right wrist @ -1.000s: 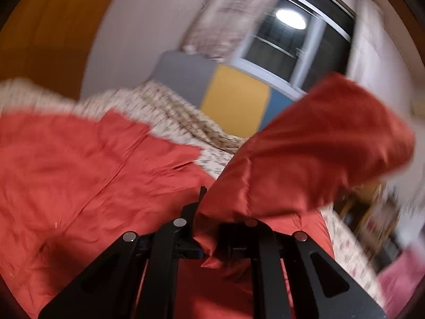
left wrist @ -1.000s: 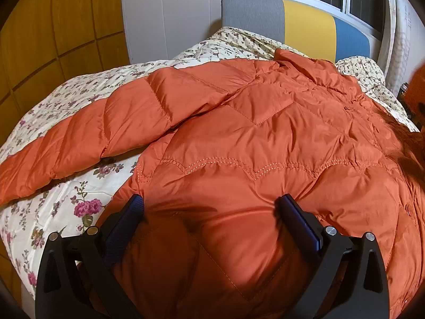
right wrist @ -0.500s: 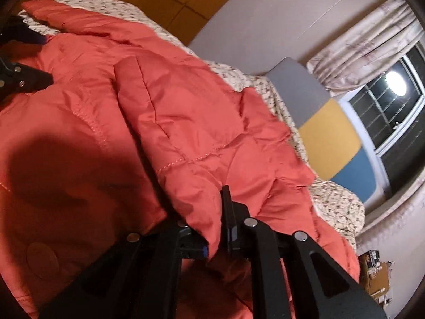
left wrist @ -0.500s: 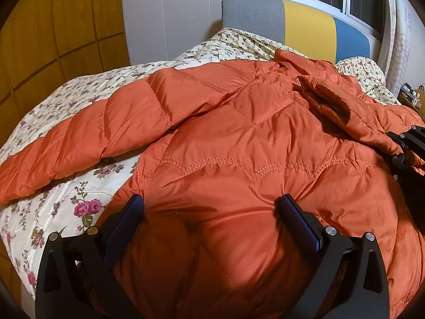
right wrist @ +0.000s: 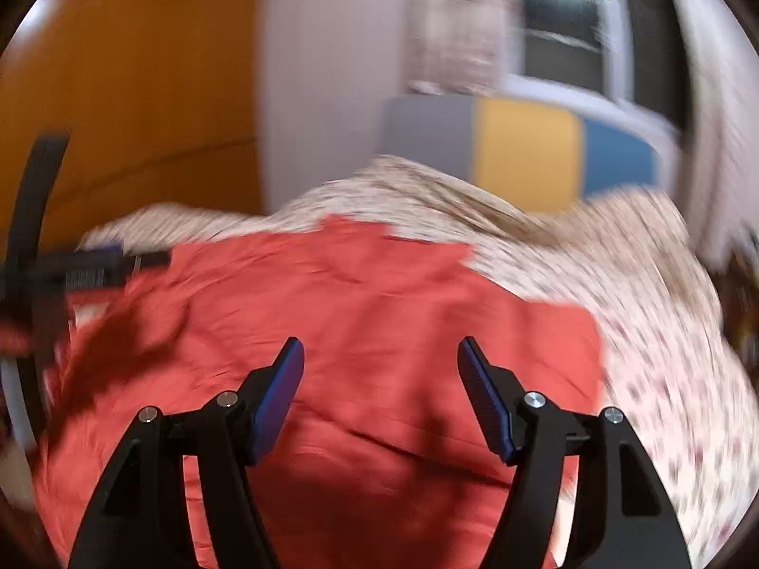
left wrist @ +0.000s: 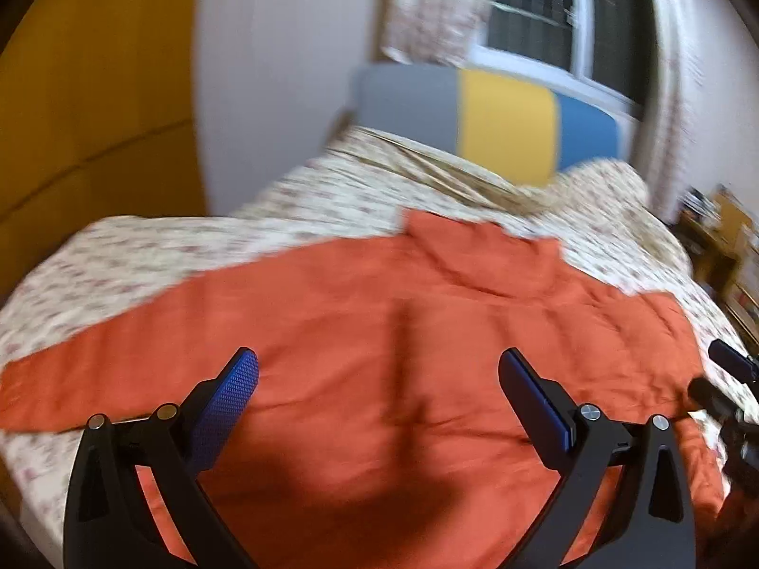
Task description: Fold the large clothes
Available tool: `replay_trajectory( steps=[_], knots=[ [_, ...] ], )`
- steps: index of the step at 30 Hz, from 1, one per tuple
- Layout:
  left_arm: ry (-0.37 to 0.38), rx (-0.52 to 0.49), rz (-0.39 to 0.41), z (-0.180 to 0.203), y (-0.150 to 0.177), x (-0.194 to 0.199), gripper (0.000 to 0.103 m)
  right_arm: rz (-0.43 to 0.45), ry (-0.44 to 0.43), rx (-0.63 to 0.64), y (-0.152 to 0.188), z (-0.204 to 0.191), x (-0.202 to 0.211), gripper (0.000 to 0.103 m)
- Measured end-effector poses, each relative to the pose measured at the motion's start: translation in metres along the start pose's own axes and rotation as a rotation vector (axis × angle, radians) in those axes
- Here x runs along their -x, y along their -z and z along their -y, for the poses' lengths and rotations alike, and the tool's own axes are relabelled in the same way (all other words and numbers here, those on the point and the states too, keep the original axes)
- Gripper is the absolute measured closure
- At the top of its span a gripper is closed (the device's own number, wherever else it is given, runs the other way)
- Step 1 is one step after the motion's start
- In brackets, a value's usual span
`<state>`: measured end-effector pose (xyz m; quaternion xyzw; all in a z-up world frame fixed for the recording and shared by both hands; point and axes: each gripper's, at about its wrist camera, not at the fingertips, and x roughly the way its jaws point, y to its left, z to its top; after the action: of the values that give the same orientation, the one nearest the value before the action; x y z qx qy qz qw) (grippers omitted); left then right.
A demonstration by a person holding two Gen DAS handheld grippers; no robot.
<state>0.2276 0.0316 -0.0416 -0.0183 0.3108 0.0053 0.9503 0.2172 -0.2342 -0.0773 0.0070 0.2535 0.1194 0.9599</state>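
Observation:
An orange quilted jacket (left wrist: 403,332) lies spread on the floral bed, one sleeve stretched out to the left (left wrist: 95,370). It also shows in the right wrist view (right wrist: 379,322), with its right side folded in to a straight edge. My left gripper (left wrist: 379,389) is open and empty, raised above the jacket's lower part. My right gripper (right wrist: 379,379) is open and empty, also above the jacket. The right gripper shows at the right edge of the left wrist view (left wrist: 726,379). The left gripper shows at the left edge of the right wrist view (right wrist: 95,261). Both views are motion-blurred.
The floral bedspread (left wrist: 474,199) reaches back to a grey, yellow and blue headboard (left wrist: 503,123). A window with curtains (left wrist: 545,14) is behind it. Orange wall panels (left wrist: 95,95) stand on the left. Cluttered furniture (left wrist: 730,237) stands at the right of the bed.
My right gripper has let go of the jacket sleeve it carried across, and has opened. Both grippers have lifted up and back from the jacket. The right sleeve now lies folded over the body.

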Motion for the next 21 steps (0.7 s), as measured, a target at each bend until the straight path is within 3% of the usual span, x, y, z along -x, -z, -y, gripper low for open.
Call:
replay_trajectory(
  steps=[1, 4, 5, 6, 9, 13, 18, 21],
  knots=[
    [0.003, -0.026, -0.01, 0.009, -0.001, -0.013, 0.003, -0.023, 0.071, -0.074, -0.001, 0.02, -0.006, 0.044],
    [-0.006, -0.115, -0.053, 0.031, 0.0, -0.061, 0.003, -0.049, 0.147, -0.23, -0.014, 0.057, -0.009, 0.057],
    [-0.042, -0.149, -0.098, 0.033, 0.004, -0.08, 0.003, -0.063, 0.168, -0.281, -0.017, 0.07, -0.015, 0.06],
    [-0.064, -0.153, -0.144, 0.031, 0.008, -0.096, 0.003, -0.077, 0.179, -0.306, -0.022, 0.078, -0.016, 0.064],
    [-0.034, -0.071, -0.194, 0.014, 0.022, -0.11, 0.003, -0.146, 0.188, -0.301, -0.022, 0.084, -0.045, 0.075],
    [-0.071, -0.039, -0.179, 0.006, 0.024, -0.111, 0.003, -0.284, 0.192, -0.262, 0.0, 0.078, -0.111, 0.075],
    [-0.069, -0.041, -0.189, 0.005, 0.024, -0.113, 0.003, -0.28, 0.2, -0.259, 0.013, 0.077, -0.109, 0.074],
    [-0.06, -0.03, -0.19, 0.008, 0.028, -0.107, 0.003, -0.205, 0.148, -0.322, 0.009, 0.083, -0.085, 0.072]
  ],
)
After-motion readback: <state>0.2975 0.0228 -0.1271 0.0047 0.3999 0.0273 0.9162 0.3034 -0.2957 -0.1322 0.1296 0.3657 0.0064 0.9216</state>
